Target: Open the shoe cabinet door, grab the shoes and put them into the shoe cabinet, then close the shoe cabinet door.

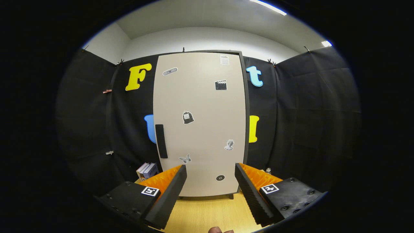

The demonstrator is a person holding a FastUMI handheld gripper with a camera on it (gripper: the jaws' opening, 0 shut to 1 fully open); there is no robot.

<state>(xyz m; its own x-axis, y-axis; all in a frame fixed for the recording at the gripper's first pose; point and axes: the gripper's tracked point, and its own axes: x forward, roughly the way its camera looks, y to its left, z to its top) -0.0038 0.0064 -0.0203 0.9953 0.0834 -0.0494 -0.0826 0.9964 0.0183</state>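
We see the gripper spread wide, holding nothing, facing the shoe cabinet door, which is closed; its dark handle sits beyond the left finger.

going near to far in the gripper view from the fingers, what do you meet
open gripper with nothing between its fingers → bare wooden tabletop → closed shoe cabinet door with its dark handle → black cloth wall behind the cabinet.
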